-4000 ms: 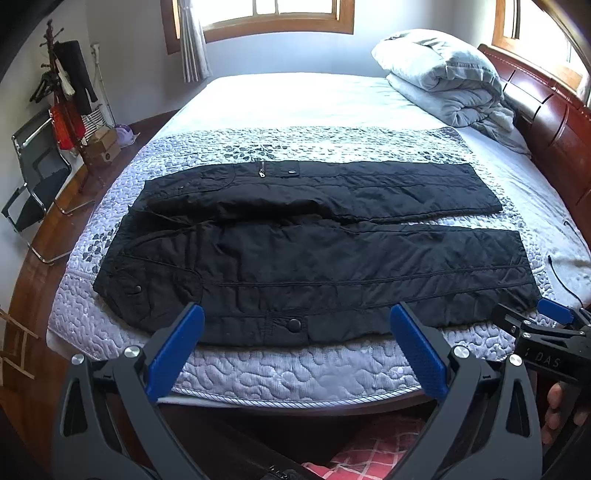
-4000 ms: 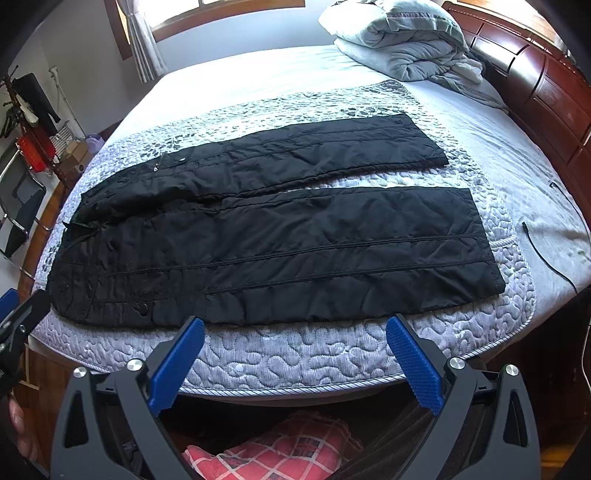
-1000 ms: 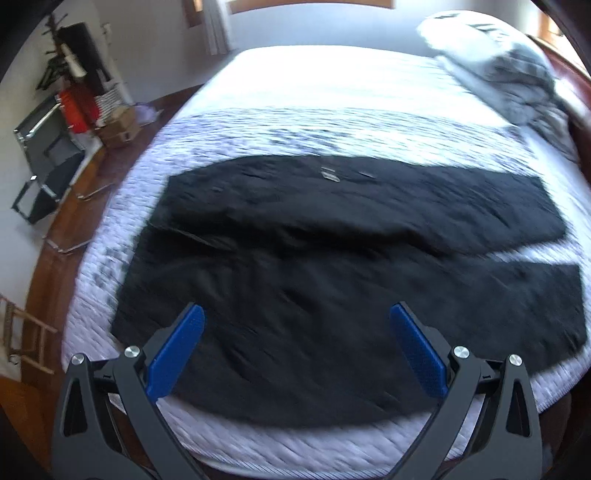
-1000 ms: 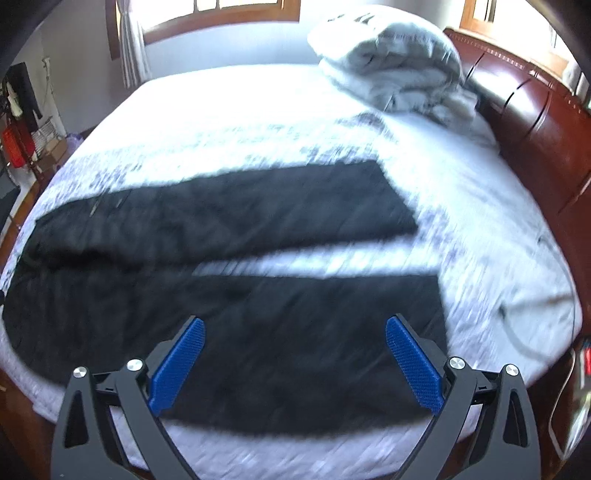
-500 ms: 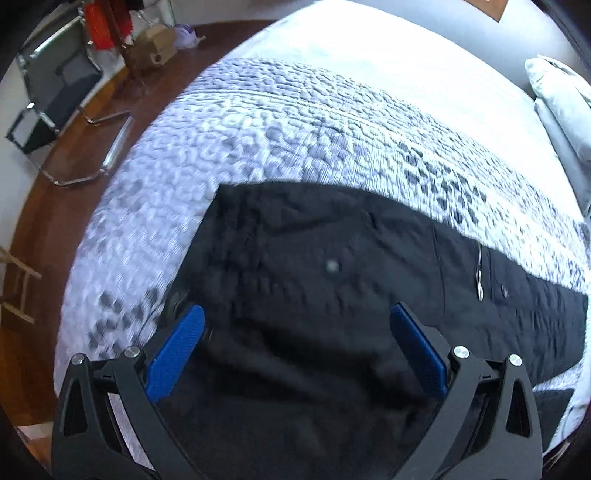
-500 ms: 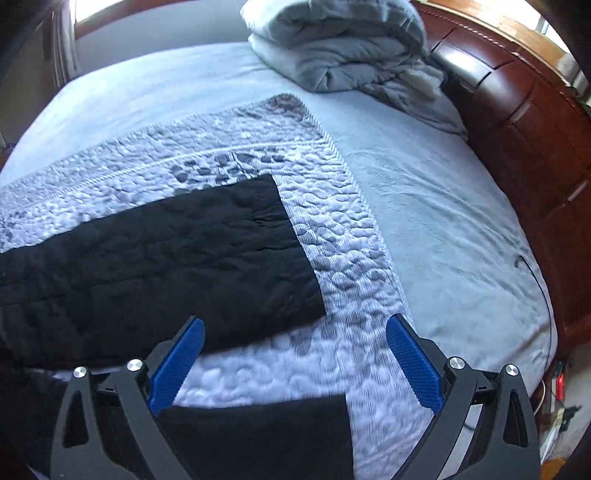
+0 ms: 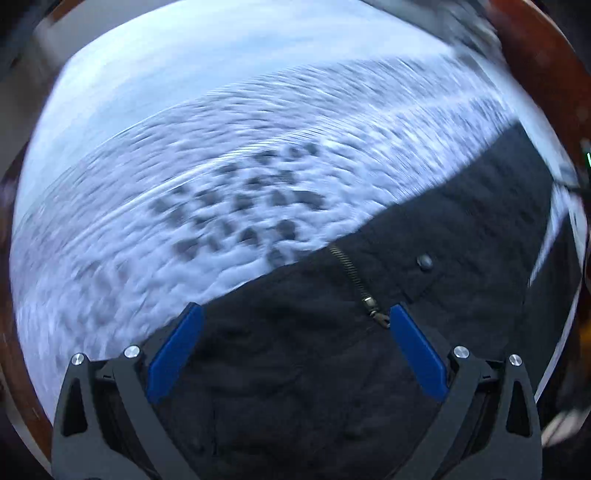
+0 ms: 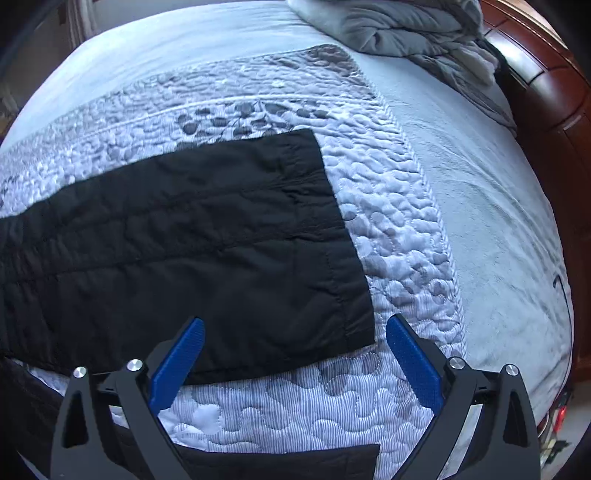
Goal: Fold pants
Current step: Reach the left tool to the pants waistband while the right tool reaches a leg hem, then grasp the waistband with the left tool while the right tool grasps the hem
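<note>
Black quilted pants (image 8: 177, 236) lie flat on the bed's patterned quilt (image 8: 399, 221). In the right wrist view the far leg's cuff ends just ahead of my open right gripper (image 8: 293, 328); the near leg's cuff (image 8: 280, 461) shows at the bottom edge. In the left wrist view, which is blurred, my open left gripper (image 7: 291, 314) hovers low over the waist area of the pants (image 7: 424, 295), near the metal zipper (image 7: 358, 284) and a snap button (image 7: 424, 261). Neither gripper holds cloth.
A folded grey duvet (image 8: 399, 26) lies at the bed's far right by the dark wooden headboard (image 8: 546, 85). A thin black cable (image 8: 559, 280) runs over the plain sheet at right. The wooden bed frame (image 7: 532, 51) rims the left wrist view.
Both grippers have moved from the bed's near edge out over the pants. The left has swung from the waistband corner to the zipper; the right has dropped closer to the far leg's cuff.
</note>
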Motion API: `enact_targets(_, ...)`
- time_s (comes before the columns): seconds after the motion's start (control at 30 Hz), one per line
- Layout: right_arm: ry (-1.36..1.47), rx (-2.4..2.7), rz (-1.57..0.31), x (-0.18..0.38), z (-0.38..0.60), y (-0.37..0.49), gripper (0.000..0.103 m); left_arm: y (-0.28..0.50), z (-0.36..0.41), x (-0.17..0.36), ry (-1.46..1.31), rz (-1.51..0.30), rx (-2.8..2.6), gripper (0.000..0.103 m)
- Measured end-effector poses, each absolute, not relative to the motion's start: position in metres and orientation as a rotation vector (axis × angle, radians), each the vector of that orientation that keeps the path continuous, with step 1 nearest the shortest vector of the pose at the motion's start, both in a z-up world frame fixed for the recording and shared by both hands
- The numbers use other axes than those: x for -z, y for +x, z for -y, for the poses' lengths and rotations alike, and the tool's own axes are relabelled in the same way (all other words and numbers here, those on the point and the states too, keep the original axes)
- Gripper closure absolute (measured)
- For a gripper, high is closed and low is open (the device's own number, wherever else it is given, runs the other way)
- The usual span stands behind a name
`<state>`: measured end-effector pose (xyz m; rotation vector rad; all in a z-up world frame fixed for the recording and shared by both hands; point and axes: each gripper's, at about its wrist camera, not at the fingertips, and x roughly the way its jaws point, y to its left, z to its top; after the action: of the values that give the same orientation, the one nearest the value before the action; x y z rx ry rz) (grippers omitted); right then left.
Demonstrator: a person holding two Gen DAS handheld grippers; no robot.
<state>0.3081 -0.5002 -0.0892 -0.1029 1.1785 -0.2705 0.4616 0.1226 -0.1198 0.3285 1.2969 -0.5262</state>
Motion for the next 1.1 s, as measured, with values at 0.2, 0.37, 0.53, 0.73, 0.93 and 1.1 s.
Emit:
enact_targets(0.2,-0.093,0.260,-1.202,0.101,0.504,0.312,0.004,0.479,-0.091,0.155,0.481,-1.406,0.721,0.003)
enact_targets(0.37,-0.078,0.250,-1.214,0.110,0.504,0.316,0.004,0.491,-0.077,0.185,0.501,-1.516,0.787,0.003)
enact_targets(0.53,-0.076,0.214,-1.201,0.112,0.499,0.326,0.004,0.490,-0.058,0.204,0.520,-1.539,0.823,0.007)
enact_targets(0.73,-0.013,0.213,-1.135,0.094,0.514,0.340,0.004,0.488,-0.062,0.202,0.463,-1.553,0.814,0.042)
enact_targets(0.93,0.124,0.236,-1.094,0.083,0.538,0.362,0.004,0.472,-0.046,0.197,0.473,-1.521,0.853,0.075)
enact_targets(1.1,0.174,0.211,-1.060,0.074,0.547,0.367,0.004,0.437,-0.026,0.187,0.541,-1.448,0.844,0.086)
